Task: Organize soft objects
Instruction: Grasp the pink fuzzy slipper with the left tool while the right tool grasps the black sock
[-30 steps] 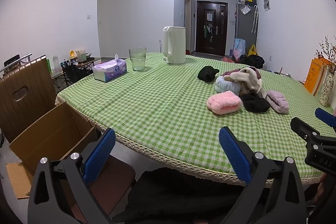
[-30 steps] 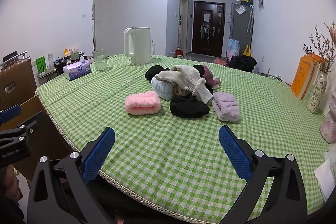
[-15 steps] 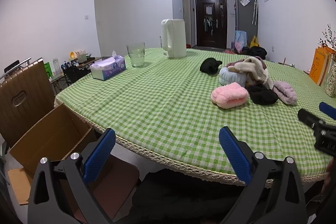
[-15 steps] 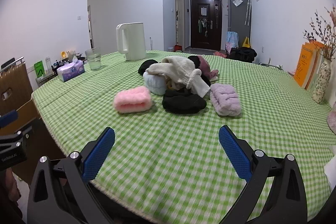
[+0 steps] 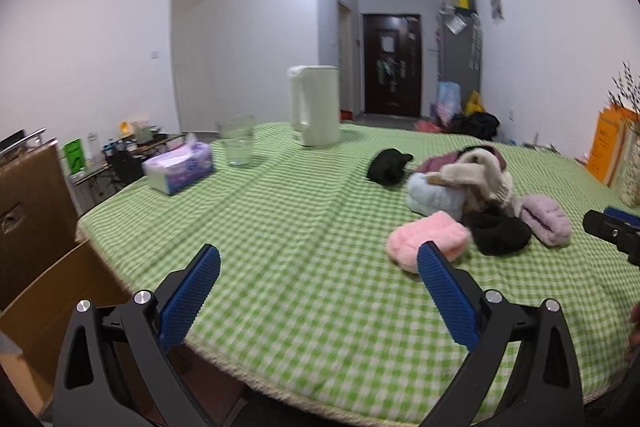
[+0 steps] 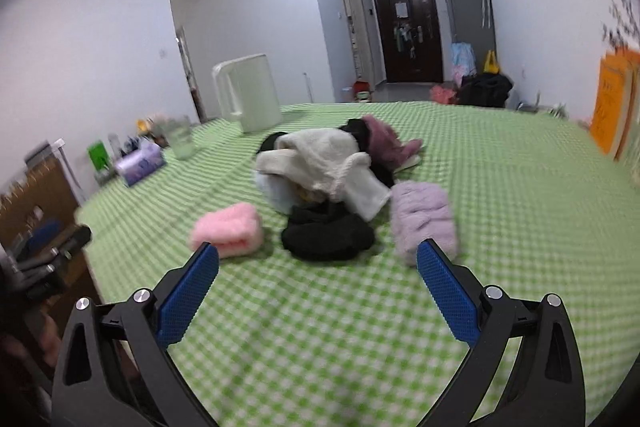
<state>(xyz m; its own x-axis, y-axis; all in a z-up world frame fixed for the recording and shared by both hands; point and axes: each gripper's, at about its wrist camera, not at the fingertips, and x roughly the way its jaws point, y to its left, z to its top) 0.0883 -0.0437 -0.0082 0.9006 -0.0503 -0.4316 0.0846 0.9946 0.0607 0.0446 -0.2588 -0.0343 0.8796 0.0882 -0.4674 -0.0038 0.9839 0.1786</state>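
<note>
You are moving your right gripper [image 6: 318,269] closer to the soft pile [image 6: 324,163] at 12 o'clock. Both grippers, left gripper [image 5: 319,269] too, are wide open and empty, so nothing is sorted yet.

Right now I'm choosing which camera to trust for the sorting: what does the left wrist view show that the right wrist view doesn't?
Only the left wrist view shows the open cardboard box beside the table. Only the right wrist view shows the lilac piece close ahead of its own hand-held gripper. Both show the pink piece, tissue box, kettle and open, empty jaws; the left hand-held gripper faces bare cloth.
</note>
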